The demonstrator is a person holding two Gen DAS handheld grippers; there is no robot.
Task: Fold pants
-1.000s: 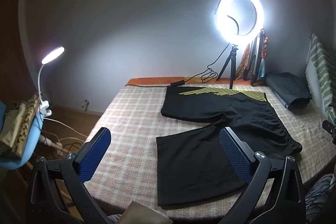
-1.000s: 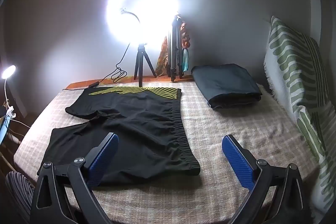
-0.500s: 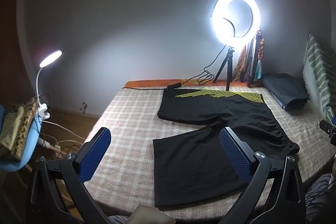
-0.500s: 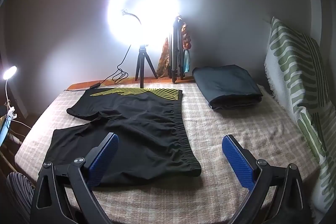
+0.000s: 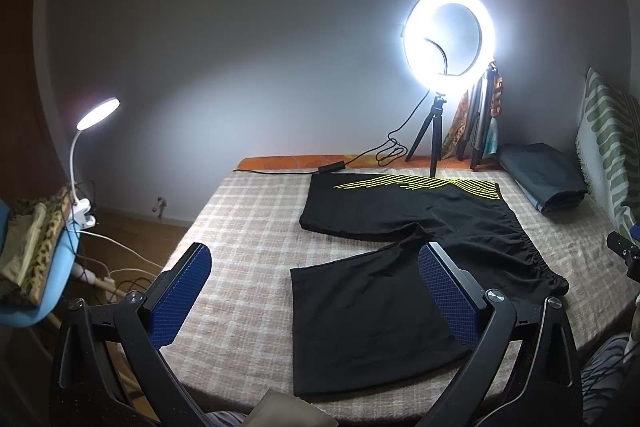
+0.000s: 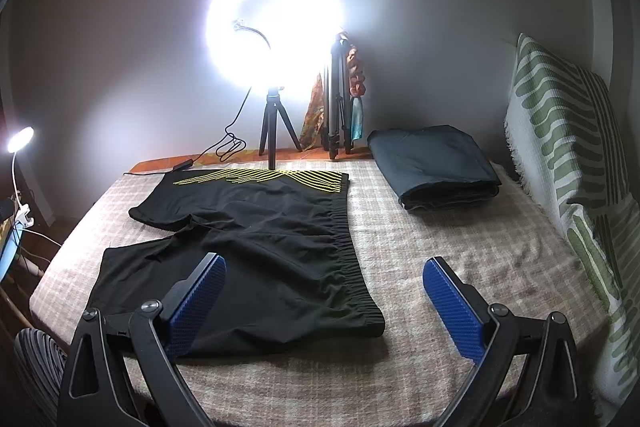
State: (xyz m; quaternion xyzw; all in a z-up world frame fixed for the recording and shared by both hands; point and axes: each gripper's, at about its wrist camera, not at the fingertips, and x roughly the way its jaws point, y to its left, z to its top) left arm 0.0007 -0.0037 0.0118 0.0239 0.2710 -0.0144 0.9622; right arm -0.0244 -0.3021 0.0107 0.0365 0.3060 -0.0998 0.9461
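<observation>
Black shorts [image 5: 400,251] [image 6: 256,239] with yellow stripes along the far leg lie spread flat on the checked bed cover [image 5: 248,227] [image 6: 460,267]. The two legs point left and the elastic waistband faces right. My left gripper [image 5: 316,267] hangs open above the near leg's hem, holding nothing. My right gripper [image 6: 324,275] is open above the near waistband corner, also holding nothing. Both stay clear of the cloth.
A lit ring light on a tripod [image 5: 448,35] [image 6: 276,35] stands at the bed's far edge with a cable. A folded dark garment [image 6: 436,167] lies at the far right. A green-patterned pillow [image 6: 568,155] leans on the right. A desk lamp [image 5: 96,115] stands left.
Both views shifted slightly; the left view drifted so the shorts sit a little further left. The shorts have not moved and both grippers stay open.
</observation>
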